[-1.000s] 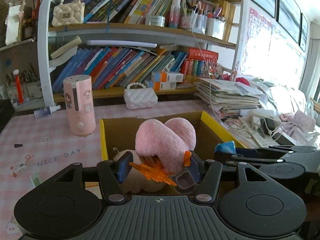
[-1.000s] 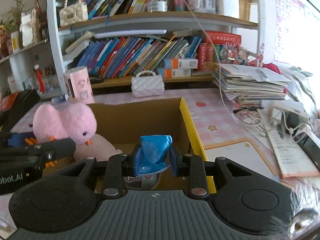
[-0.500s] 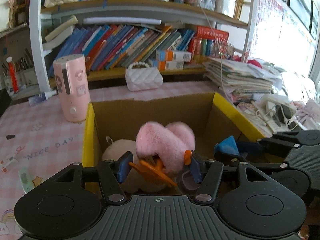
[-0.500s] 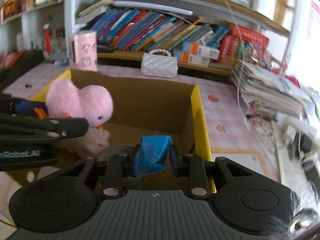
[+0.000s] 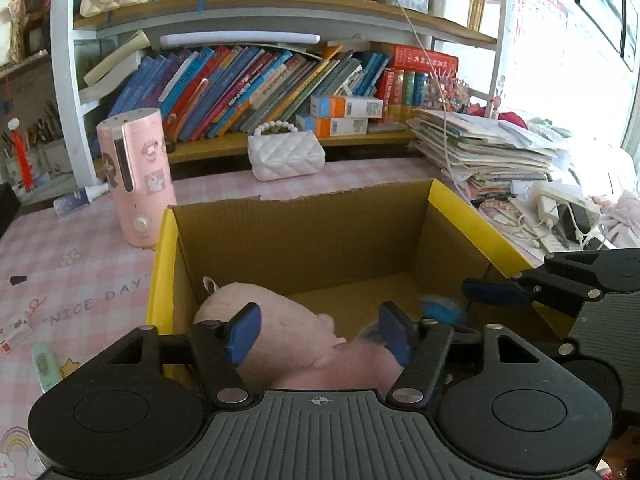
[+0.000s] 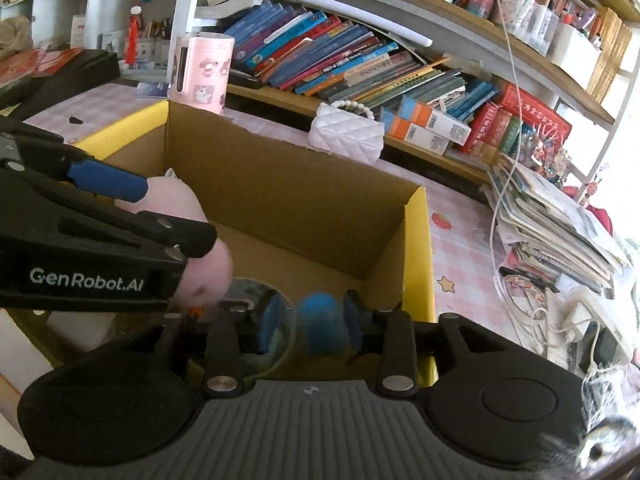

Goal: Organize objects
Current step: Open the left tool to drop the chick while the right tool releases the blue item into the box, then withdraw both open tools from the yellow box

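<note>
Over the cardboard box (image 5: 304,248), both jaws are opening: left gripper (image 5: 320,334) releasing the pink plush (image 5: 304,344), right gripper (image 6: 310,322) the blue item (image 6: 322,320). Risk: items snagging pads on withdrawal.

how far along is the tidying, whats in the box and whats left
Done: a pale plush and the pink plush chick lie in the cardboard box. In hand: both jaws are opening; the left hand-held gripper stands clear of the chick, and the blurred blue object is dropping between the right hand-held gripper's pads. Left: the white quilted purse and pink canister are outside.
</note>
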`<state>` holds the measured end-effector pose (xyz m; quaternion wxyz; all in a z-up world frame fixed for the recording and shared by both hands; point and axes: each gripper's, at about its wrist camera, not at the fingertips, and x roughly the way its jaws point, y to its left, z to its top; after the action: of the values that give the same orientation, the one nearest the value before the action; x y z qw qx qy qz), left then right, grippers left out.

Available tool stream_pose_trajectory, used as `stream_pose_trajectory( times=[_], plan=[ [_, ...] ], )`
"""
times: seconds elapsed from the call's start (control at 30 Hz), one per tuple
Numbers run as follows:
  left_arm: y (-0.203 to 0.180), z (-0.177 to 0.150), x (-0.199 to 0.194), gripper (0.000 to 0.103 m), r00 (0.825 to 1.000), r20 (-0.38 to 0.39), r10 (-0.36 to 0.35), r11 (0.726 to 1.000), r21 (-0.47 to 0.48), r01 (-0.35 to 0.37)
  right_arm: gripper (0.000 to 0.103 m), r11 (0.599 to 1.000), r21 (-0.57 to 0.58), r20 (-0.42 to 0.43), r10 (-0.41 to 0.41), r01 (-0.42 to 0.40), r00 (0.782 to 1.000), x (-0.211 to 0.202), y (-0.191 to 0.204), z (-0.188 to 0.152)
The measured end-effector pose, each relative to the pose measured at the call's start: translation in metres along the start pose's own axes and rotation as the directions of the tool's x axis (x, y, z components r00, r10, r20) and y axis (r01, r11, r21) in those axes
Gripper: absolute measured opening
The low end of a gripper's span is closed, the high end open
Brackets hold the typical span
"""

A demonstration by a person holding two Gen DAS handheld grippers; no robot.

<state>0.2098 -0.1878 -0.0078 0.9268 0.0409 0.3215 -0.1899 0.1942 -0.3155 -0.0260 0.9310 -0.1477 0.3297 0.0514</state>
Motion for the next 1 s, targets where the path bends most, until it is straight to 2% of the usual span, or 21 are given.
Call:
stream_pose_trajectory(
  times=[0.47,0.63,0.67,0.7,1.0],
  plan=[
    [0.0,0.007,0.009,0.071,1.0,0.015,0.024,1.0,0.001,-0.024,0.04,0.998,0.034,-0.024,-0.056,0.056,0.998,-0.004,-0.002,-0.003],
    [-0.001,0.005,0.0,0.085,0.998,0.047,0.035,0.999,0.013,-0.036,0.047,0.997,0.051,-0.016,-0.063,0.064,0.998,-0.006,-0.002,-0.004],
    [-0.001,0.004,-0.003,0.088,0.998,0.055,0.042,0.999,0.016,-0.043,0.05,0.996,0.071,-0.006,-0.057,0.058,0.998,-0.008,-0.003,-0.005],
    [0.0,0.003,-0.006,0.091,0.997,0.061,0.047,0.999,0.013,-0.047,0.057,0.995,0.084,0.007,-0.053,0.052,0.999,-0.011,-0.003,-0.004],
    [0.009,-0.004,-0.04,0.099,0.99,0.138,0.033,0.999,-0.041,-0.028,0.064,0.988,0.134,0.093,-0.088,0.075,0.992,-0.036,0.007,-0.001]
  ],
)
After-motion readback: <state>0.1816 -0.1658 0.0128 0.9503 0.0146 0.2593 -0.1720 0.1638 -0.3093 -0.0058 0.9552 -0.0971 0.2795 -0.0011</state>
